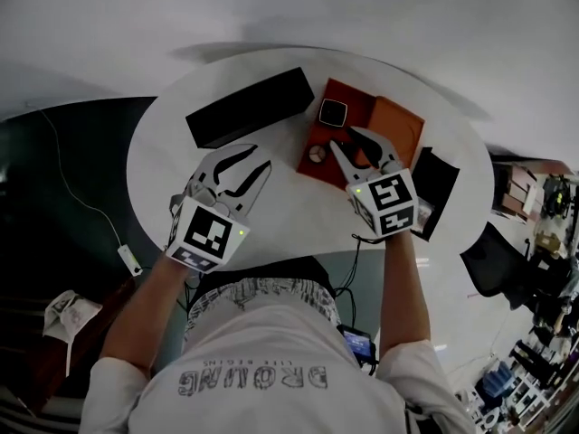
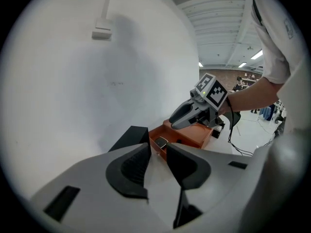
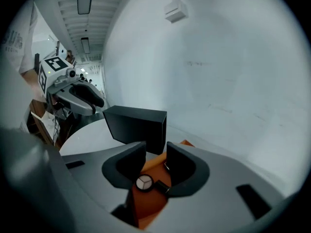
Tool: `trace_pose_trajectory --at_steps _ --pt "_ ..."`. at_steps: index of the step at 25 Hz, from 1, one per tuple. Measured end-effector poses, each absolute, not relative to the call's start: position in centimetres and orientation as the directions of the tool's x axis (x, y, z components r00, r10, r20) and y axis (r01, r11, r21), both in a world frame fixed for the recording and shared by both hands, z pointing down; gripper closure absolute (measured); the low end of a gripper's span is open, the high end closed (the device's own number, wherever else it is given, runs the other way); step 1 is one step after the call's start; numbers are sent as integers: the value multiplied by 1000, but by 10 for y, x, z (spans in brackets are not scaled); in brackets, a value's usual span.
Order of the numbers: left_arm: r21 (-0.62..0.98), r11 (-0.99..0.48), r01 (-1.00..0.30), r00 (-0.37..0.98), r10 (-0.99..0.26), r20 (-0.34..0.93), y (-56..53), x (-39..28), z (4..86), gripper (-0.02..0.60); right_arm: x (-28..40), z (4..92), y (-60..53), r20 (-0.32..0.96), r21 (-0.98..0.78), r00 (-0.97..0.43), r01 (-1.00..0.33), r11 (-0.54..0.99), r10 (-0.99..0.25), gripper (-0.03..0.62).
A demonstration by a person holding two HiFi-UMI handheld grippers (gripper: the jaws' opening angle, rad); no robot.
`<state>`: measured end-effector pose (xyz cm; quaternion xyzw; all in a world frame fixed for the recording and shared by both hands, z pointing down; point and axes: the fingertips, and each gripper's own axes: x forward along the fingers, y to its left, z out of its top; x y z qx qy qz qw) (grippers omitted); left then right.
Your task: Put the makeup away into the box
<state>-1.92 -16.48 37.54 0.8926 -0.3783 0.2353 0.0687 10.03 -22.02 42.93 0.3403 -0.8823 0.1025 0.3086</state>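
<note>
Here, the right gripper hangs over the open orange compartmented box, its jaws narrow and empty. The small round white-faced compact and the square black compact lie inside the box. A careless dip would likely clip the box wall or knock the round compact askew. The left gripper, jaws likewise narrow and holding nothing, hovers above the round white bench near a long black rectangular box. Behind stands a plain white wall; the floor is dark.

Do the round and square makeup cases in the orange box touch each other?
Apart. Head view shows bare orange box floor between the round case and the square case.
</note>
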Motion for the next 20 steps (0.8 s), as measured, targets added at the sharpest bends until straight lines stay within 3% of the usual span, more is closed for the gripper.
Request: trace_pose_trajectory --at_steps 20 --pt "-113 -778 -618 725 -620 301 -110 -104 300 451 37 345 -129 488 129 -404 -844 521 -774 523"
